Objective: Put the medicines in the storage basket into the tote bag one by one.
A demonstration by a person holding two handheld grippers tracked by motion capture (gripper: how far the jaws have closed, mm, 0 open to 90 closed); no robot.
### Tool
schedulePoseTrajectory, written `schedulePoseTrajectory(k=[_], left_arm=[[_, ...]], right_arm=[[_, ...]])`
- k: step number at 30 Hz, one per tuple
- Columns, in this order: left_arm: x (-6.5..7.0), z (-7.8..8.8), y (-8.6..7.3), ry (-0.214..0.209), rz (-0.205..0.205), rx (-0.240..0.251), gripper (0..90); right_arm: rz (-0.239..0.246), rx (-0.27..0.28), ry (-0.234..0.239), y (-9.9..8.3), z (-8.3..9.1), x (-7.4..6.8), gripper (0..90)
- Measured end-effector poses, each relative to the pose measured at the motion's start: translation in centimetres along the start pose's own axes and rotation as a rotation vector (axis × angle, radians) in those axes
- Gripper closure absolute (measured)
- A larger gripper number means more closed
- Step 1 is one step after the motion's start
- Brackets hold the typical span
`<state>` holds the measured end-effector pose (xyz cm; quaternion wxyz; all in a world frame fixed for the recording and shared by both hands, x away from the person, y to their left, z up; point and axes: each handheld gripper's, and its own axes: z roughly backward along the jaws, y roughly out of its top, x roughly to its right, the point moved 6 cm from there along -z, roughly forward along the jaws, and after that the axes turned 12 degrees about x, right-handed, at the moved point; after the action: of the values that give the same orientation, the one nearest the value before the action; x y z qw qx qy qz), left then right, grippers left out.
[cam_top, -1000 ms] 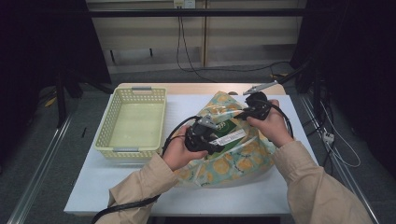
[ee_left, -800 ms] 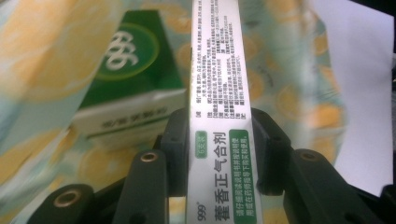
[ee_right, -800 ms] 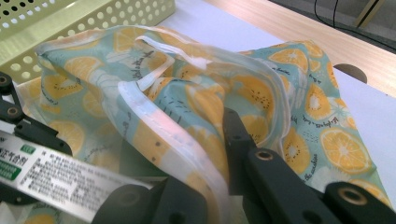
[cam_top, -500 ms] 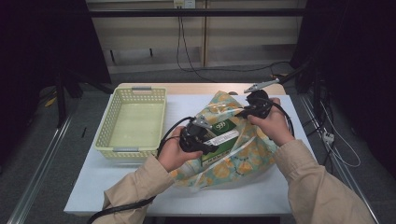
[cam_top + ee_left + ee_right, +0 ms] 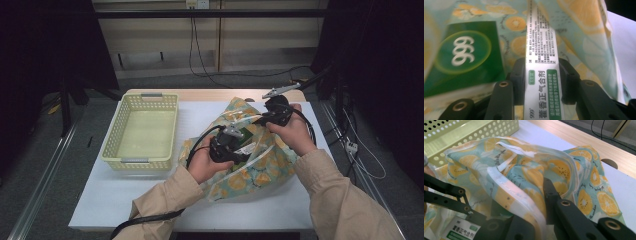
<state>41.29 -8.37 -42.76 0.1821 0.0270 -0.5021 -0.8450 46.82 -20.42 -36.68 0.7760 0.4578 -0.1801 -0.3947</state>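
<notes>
On the table (image 5: 150, 200), a light, stiff white box (image 5: 541, 75), likely crushable, pinched across its narrow sides by the left tool (image 5: 541, 82) inside a soft, floppy bag (image 5: 524, 170), whose rim the right tool (image 5: 534, 202) clamps.

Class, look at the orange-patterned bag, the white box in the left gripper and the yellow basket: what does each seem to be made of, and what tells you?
Bag: probably soft coated fabric or thin plastic; it folds and creases, with a faint sheen and stitched-looking edging.
White box: likely printed cardboard, flat and sharp-edged, slightly glossy.
Basket: seems moulded plastic; stiff, perforated walls, uniform pale yellow.
</notes>
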Motion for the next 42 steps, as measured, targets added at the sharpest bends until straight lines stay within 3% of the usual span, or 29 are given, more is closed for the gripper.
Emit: schedulePoseTrajectory(k=[2, 3, 7, 8, 9, 10, 11, 12, 14, 15, 16, 17, 18, 19, 20, 21, 22, 23, 24, 25, 26, 27, 34, 39, 40, 42], left_arm=[[0.1, -0.5, 0.1, 0.031, -0.010, -0.015, 63.0], [0.3, -0.9, 0.1, -0.001, -0.002, 0.006, 62.9], [0.4, -1.6, 0.1, -0.014, -0.001, 0.033, 62.1], [0.4, -1.7, 0.1, -0.021, 0.022, 0.050, 60.8], [0.2, -1.6, 0.0, 0.013, 0.024, 0.040, 54.3], [0.1, -1.4, 0.0, -0.005, 0.021, 0.043, 44.6], [-0.1, -1.0, -0.1, 0.028, 0.003, 0.026, 41.2], [0.0, -0.7, -0.1, -0.011, 0.017, 0.041, 39.1], [0.0, 0.1, -0.2, -0.028, 0.045, 0.047, 32.6], [-0.1, 0.7, -0.4, -0.003, 0.043, 0.025, 29.9], [-0.2, 1.1, -0.5, -0.023, 0.047, 0.022, 27.0], [-0.3, 1.6, -0.6, 0.018, 0.041, 0.006, 21.6], [-0.4, 2.1, -0.7, -0.006, 0.047, 0.014, 18.4], [-0.5, 2.7, -0.8, -0.010, 0.043, 0.017, 17.7], [-0.7, 3.3, -1.0, 0.025, 0.039, 0.015, 17.5], [-0.8, 3.8, -1.1, 0.008, 0.045, 0.026, 16.4], [-1.0, 4.3, -1.3, 0.049, 0.030, 0.012, 14.3], [-1.0, 4.8, -1.5, 0.026, 0.026, 0.017, 13.5], [-1.2, 5.4, -1.7, 0.069, 0.005, 0.004, 13.8], [-1.2, 5.9, -1.9, 0.045, 0.002, 0.005, 13.7], [-1.3, 6.4, -2.2, 0.082, -0.006, -0.013, 13.7], [-1.3, 6.7, -2.5, 0.058, 0.004, -0.005, 13.6], [-2.1, 8.4, -5.1, 0.140, 0.004, -0.044, 14.2], [-2.4, 10.0, -6.0, 0.161, 0.031, -0.026, 14.8], [-2.5, 10.5, -6.0, 0.193, 0.024, -0.030, 14.9], [-2.6, 11.2, -6.1, 0.177, 0.033, -0.015, 15.1]], right_arm=[[-0.002, -0.002, 0.000, 0.0, -0.1, 0.0, 89.3], [-0.001, -0.003, 0.001, 0.0, -0.1, -0.1, 89.3], [0.007, 0.001, 0.004, 0.0, -0.2, -0.3, 89.3], [0.010, 0.000, 0.004, 0.0, -0.2, -0.3, 89.3], [0.009, -0.001, 0.006, -0.1, -0.2, -0.3, 89.3], [0.007, -0.001, 0.009, -0.1, -0.2, -0.4, 89.3], [0.005, 0.000, 0.009, -0.2, -0.3, -0.3, 89.3], [0.004, 0.000, 0.010, -0.2, -0.3, -0.3, 89.3], [0.000, -0.001, 0.010, -0.5, -0.4, -0.2, 89.3], [-0.002, -0.005, 0.009, -0.6, -0.4, -0.2, 89.3], [-0.004, -0.009, 0.008, -0.7, -0.4, -0.1, 89.3], [-0.004, -0.008, 0.008, -0.8, -0.5, -0.1, 89.3], [-0.004, -0.008, 0.006, -0.9, -0.5, 0.0, 89.3], [-0.008, -0.007, 0.009, -1.0, -0.5, 0.0, 89.3], [-0.011, -0.008, 0.009, -1.1, -0.5, 0.1, 89.3], [-0.014, -0.008, 0.007, -1.1, -0.5, 0.1, 89.3], [-0.014, -0.008, 0.006, -1.2, -0.5, 0.2, 89.3], [-0.018, -0.010, 0.006, -1.2, -0.5, 0.2, 89.3], [-0.017, -0.009, 0.007, -1.3, -0.5, 0.2, 89.3], [-0.016, -0.009, 0.009, -1.3, -0.5, 0.2, 89.3], [-0.016, -0.009, 0.009, -1.4, -0.5, 0.2, 89.3], [-0.019, -0.007, 0.009, -1.4, -0.4, 0.2, 89.3], [-0.023, -0.008, 0.011, -1.9, -0.4, 0.1, 89.3], [-0.026, -0.009, 0.005, -2.2, -0.2, 0.3, 89.3], [-0.027, -0.009, 0.003, -2.2, -0.1, 0.4, 89.3], [-0.030, -0.011, -0.002, -2.2, 0.0, 0.6, 89.3]])
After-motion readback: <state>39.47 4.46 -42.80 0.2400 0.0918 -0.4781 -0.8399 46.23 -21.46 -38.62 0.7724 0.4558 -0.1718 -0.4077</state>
